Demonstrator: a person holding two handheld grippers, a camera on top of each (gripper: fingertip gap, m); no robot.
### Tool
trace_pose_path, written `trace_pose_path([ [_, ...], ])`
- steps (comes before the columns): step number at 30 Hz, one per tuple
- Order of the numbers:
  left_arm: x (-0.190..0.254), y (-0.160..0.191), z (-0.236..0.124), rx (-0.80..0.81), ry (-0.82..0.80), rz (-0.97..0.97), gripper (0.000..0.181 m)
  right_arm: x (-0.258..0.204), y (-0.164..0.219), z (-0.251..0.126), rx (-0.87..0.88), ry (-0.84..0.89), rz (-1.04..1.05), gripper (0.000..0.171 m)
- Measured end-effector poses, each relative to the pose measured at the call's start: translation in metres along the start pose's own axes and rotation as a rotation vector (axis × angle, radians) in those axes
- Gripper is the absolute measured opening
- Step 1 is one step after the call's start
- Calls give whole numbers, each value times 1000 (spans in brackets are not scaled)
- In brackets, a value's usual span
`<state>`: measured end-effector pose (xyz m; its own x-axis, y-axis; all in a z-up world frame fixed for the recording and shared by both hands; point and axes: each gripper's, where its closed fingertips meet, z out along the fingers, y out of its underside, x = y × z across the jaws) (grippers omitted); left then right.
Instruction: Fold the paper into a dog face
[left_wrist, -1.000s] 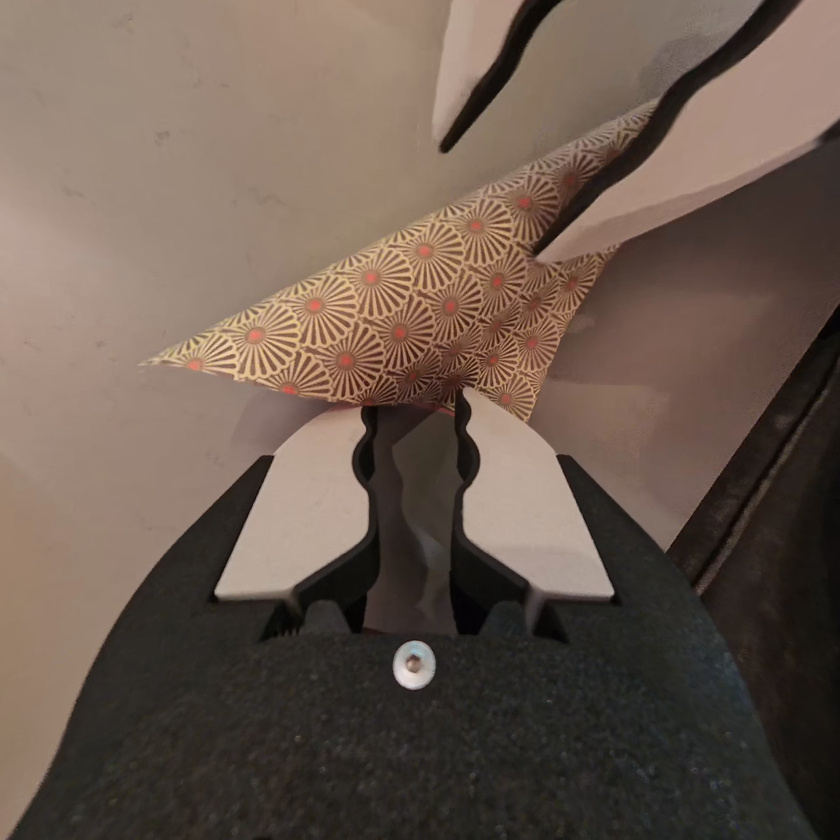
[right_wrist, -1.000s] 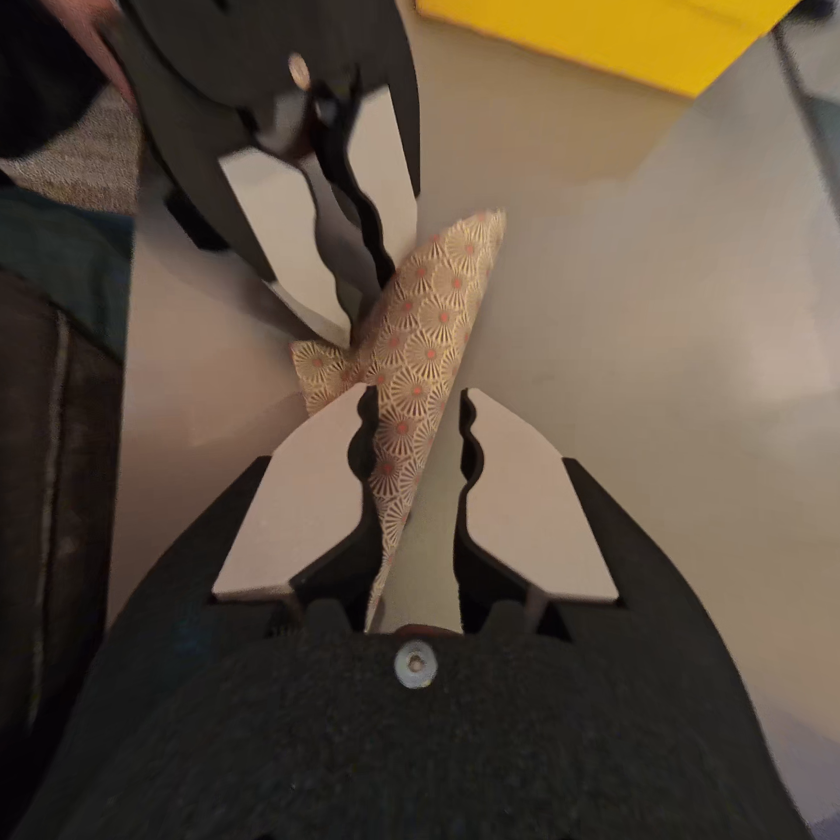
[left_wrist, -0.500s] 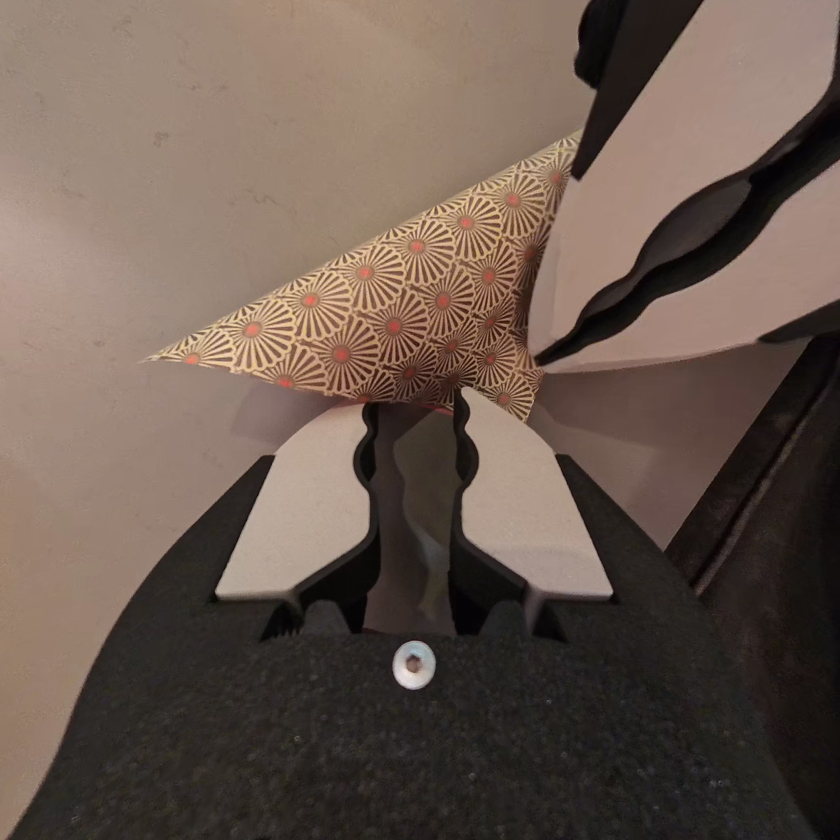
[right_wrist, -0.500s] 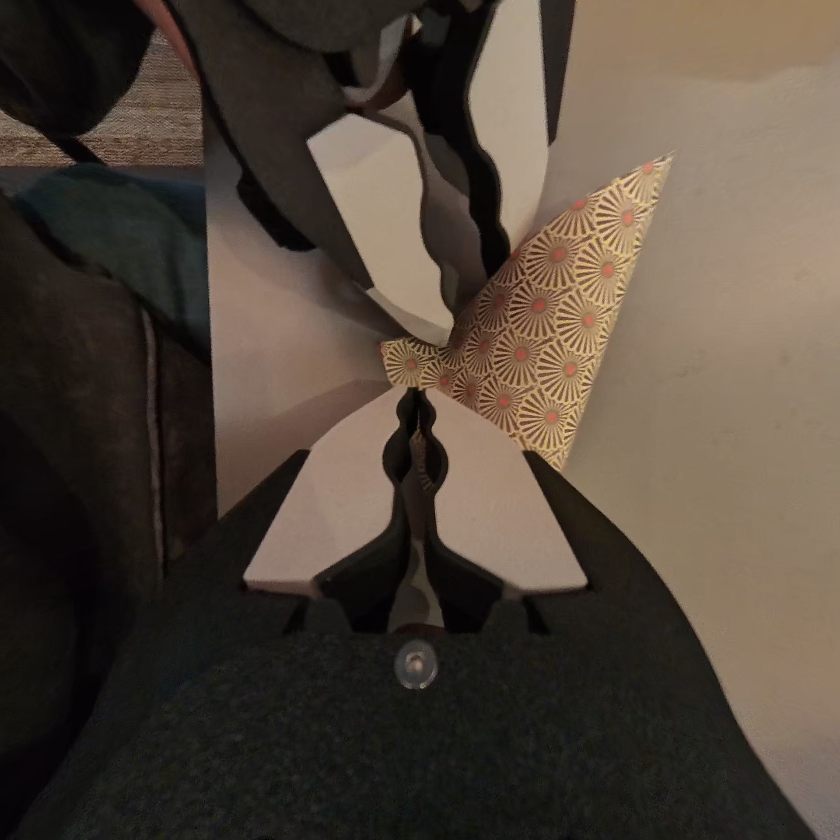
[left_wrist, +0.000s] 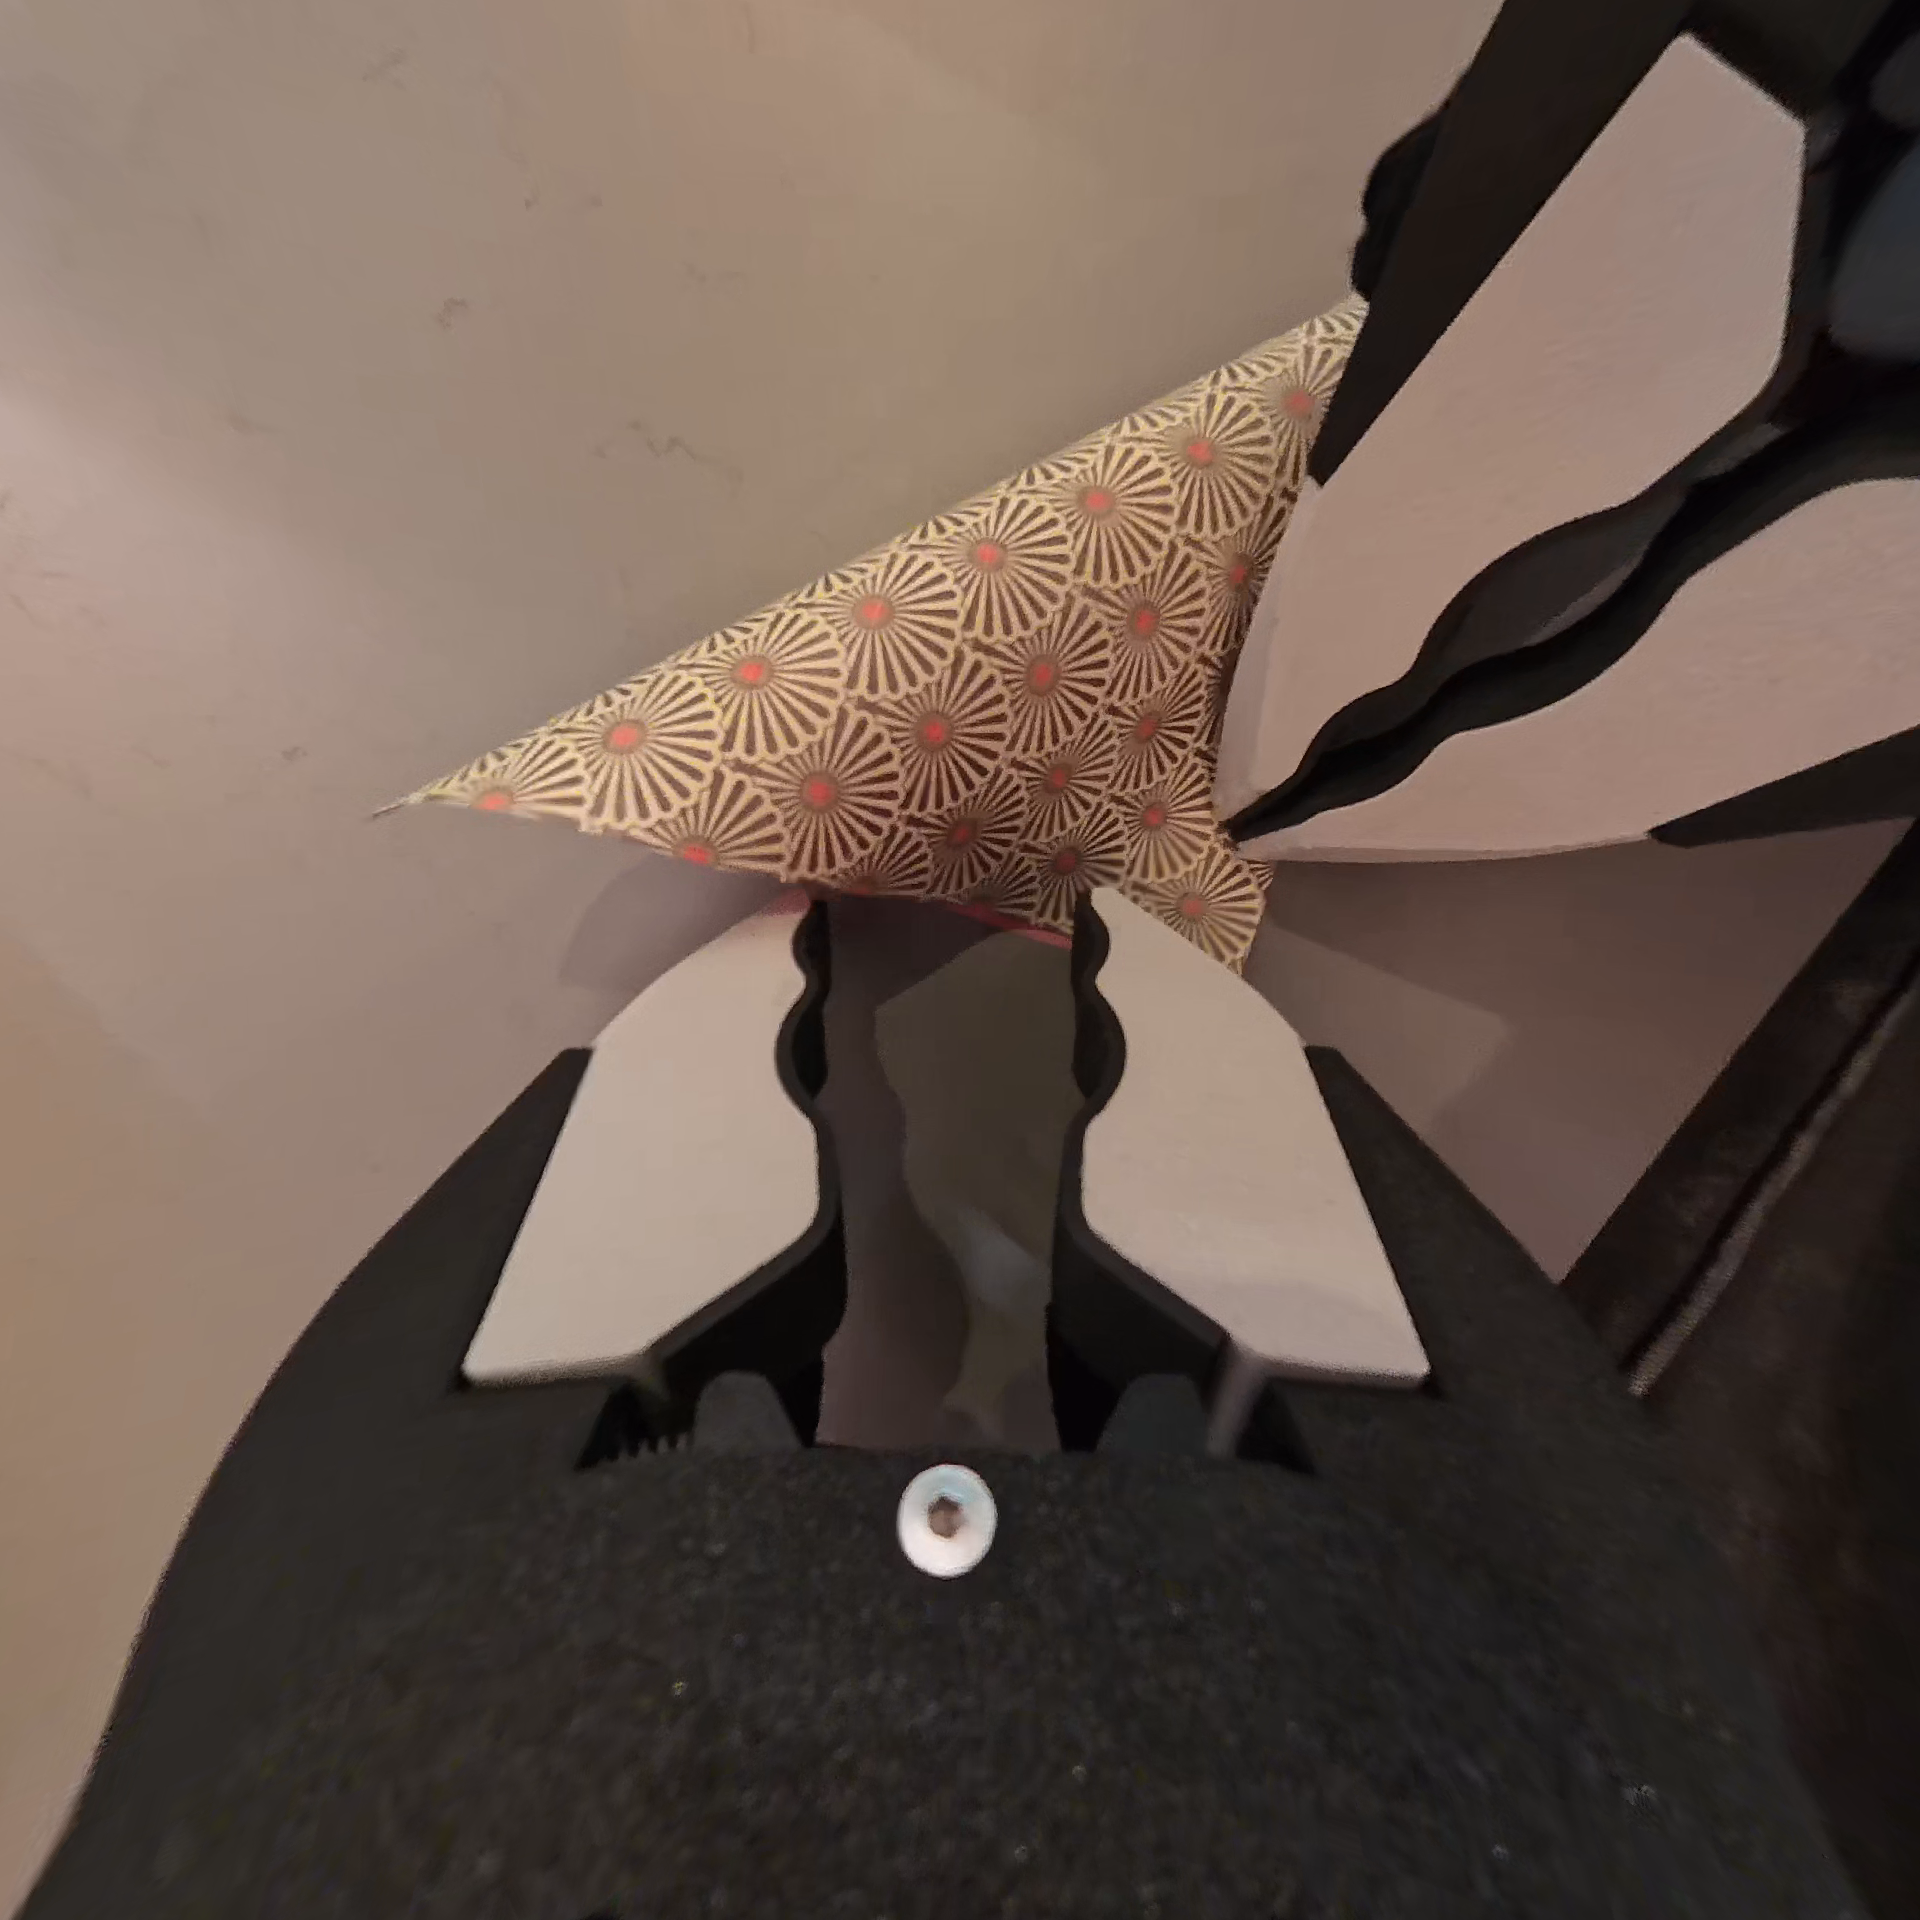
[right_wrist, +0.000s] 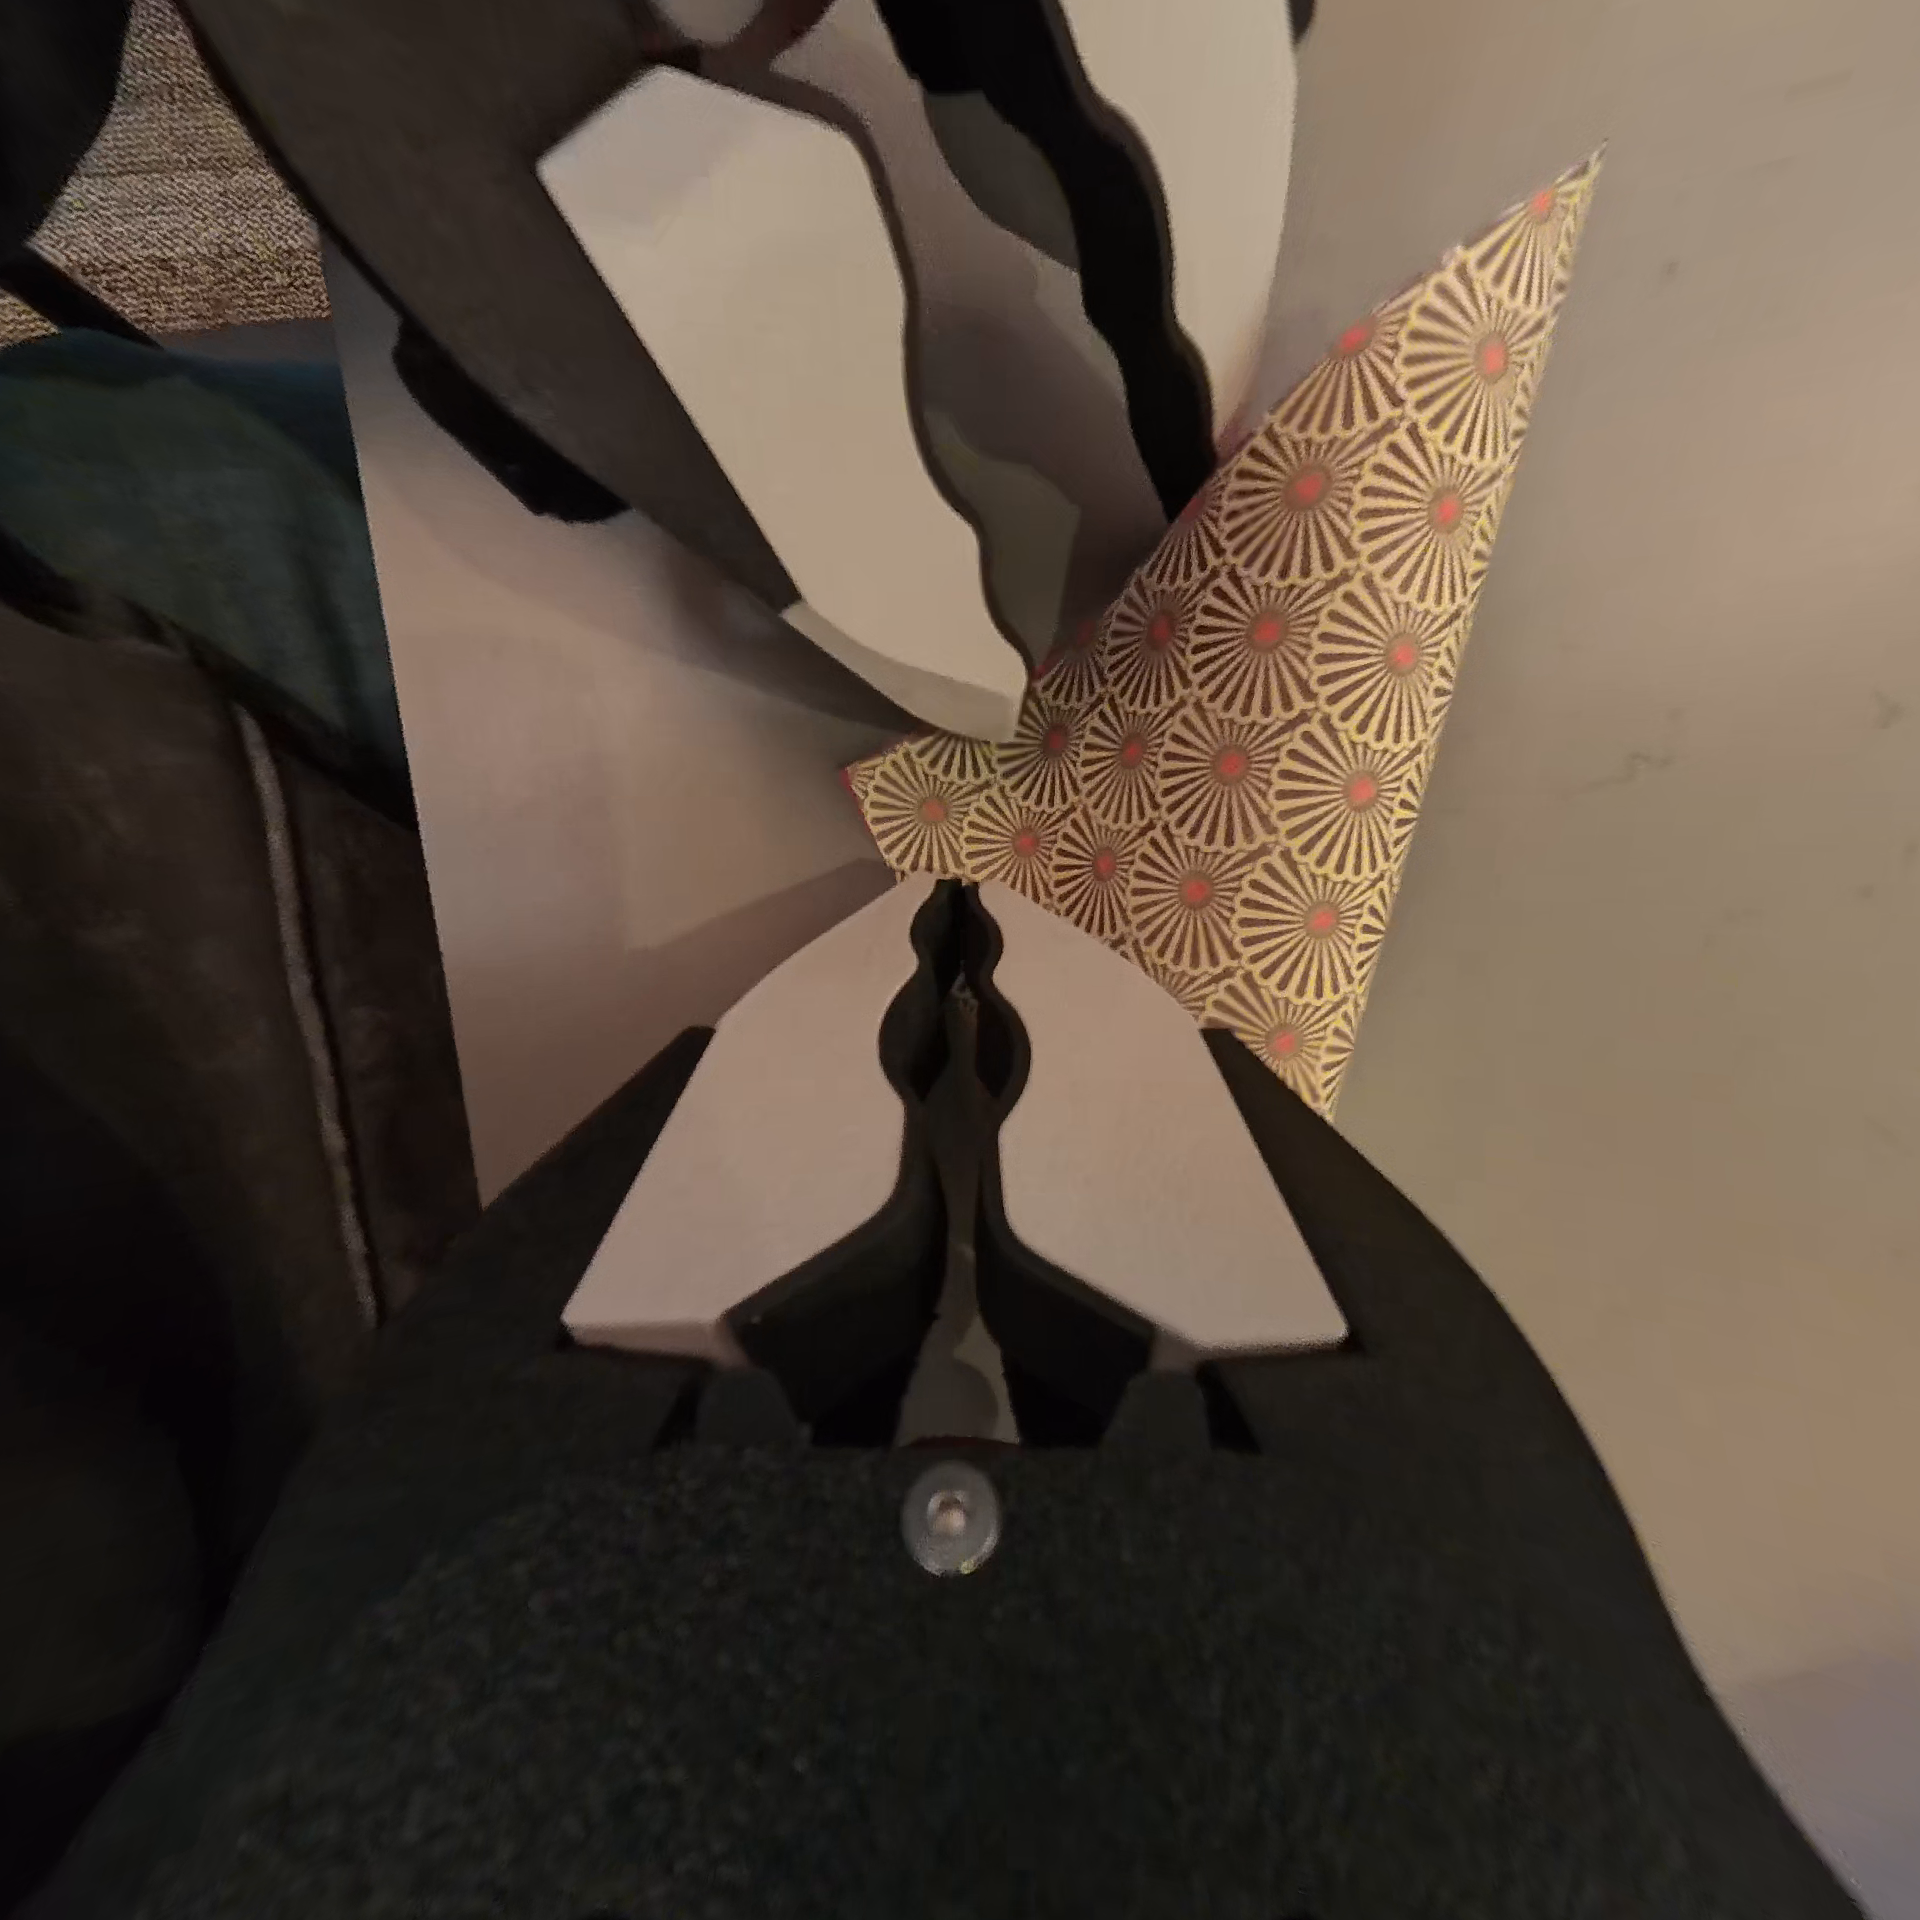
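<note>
The paper (left_wrist: 987, 707) is a folded triangle with a brown, cream and red flower pattern, held tilted up off the beige table (left_wrist: 468, 364). My left gripper (left_wrist: 951, 914) is open, and the paper's lower edge lies across its fingertips. My right gripper (right_wrist: 951, 899) is shut on the paper (right_wrist: 1247, 748) at its near corner. In the left wrist view the right gripper (left_wrist: 1242, 821) comes in from the upper right and pinches the paper's right corner. In the right wrist view the left gripper (right_wrist: 1091, 592) reaches down from the top, its jaws apart at the paper's edge.
The table's dark edge (left_wrist: 1714, 1195) runs along the right of the left wrist view. In the right wrist view a dark upholstered seat (right_wrist: 156, 987) and teal cloth (right_wrist: 208, 499) lie beyond the table's left edge.
My right gripper closed on the paper's corner, which lay between its open jaws a second ago, and has turned and drawn closer to the left gripper. The left gripper stayed open and still.
</note>
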<state>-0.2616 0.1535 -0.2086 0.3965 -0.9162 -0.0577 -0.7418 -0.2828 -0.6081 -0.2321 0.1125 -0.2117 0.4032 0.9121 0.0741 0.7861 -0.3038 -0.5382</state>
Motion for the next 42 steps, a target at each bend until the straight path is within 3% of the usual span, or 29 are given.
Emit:
trace_pose_path([
  [1, 0, 2, -2, -1, -6, -9, 44, 0, 0, 0, 2, -1, 3, 0],
  [7, -3, 14, -27, 48, -87, -86, 44, 0, 0, 0, 11, -14, 35, 1],
  [13, 26, -17, -41, 254, -22, -125, 0, 0, 0, 0, 16, 0, 32, 1],
  [22, 43, -6, -2, 104, 54, -143, 0, 0, 0, 0, 31, -18, 53, 1],
  [33, 42, -2, -1, 74, 55, -118, 0, -5, -3, -5, 52, -152, 70, 0],
  [39, 45, 1, -4, 62, 143, -88, 0, 9, -32, -41, 180, -258, -172, 0],
  [42, 45, 2, -5, 52, 185, -89, 0, 10, -27, -55, 68, -386, -289, 0],
])
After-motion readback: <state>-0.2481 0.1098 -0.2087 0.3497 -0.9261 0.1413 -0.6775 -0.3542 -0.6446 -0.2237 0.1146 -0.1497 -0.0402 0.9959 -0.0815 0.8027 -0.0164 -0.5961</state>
